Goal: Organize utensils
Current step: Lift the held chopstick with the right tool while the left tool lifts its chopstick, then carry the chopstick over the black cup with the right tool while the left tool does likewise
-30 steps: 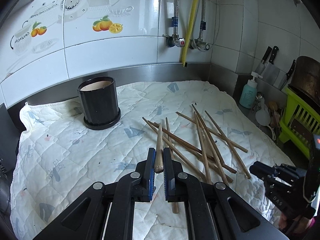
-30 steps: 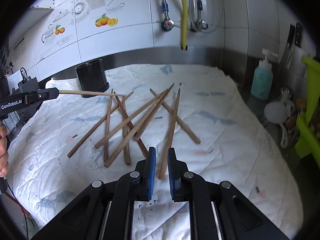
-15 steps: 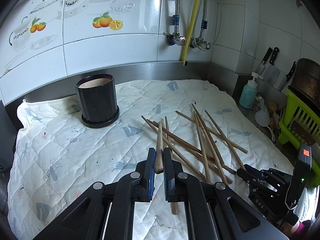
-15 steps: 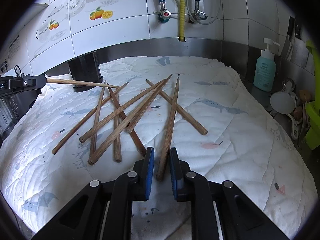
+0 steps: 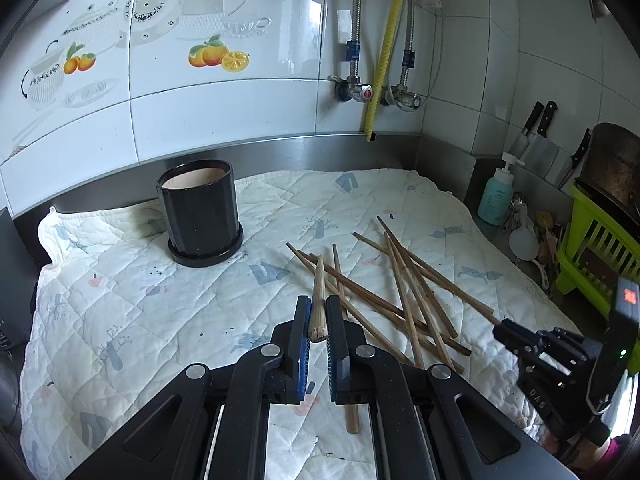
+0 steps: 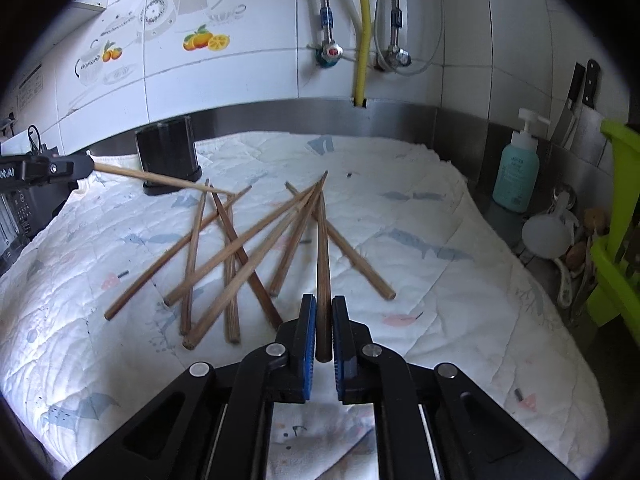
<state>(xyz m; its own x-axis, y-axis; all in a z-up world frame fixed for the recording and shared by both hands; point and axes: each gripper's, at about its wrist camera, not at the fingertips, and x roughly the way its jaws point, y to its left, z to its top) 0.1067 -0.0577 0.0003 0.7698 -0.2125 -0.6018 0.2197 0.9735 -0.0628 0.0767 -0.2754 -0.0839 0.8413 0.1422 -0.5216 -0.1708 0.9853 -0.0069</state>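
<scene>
Your left gripper (image 5: pixel 318 320) pinches one chopstick (image 5: pixel 319 296) at centre frame, lifted off the pile. Your right gripper (image 6: pixel 323 330) pinches another stick (image 6: pixel 322 264) at its thick end. The remaining chopsticks (image 6: pixel 236 256) lie crisscrossed mid-frame; the black holder (image 5: pixel 199 212), upper left, looks empty, so sorting seems barely begun. A quilted cloth (image 5: pixel 120 320) covers the counter below tiled walls (image 5: pixel 224 112).

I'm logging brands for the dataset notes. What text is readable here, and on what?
"DAS": on the right tool, seen from the left wrist.
"AI": end of a cut-off word on the left tool.
Unreadable: the red display on the right tool.
Blurred: the soap bottle label.
Too small: the wall notice.
</scene>
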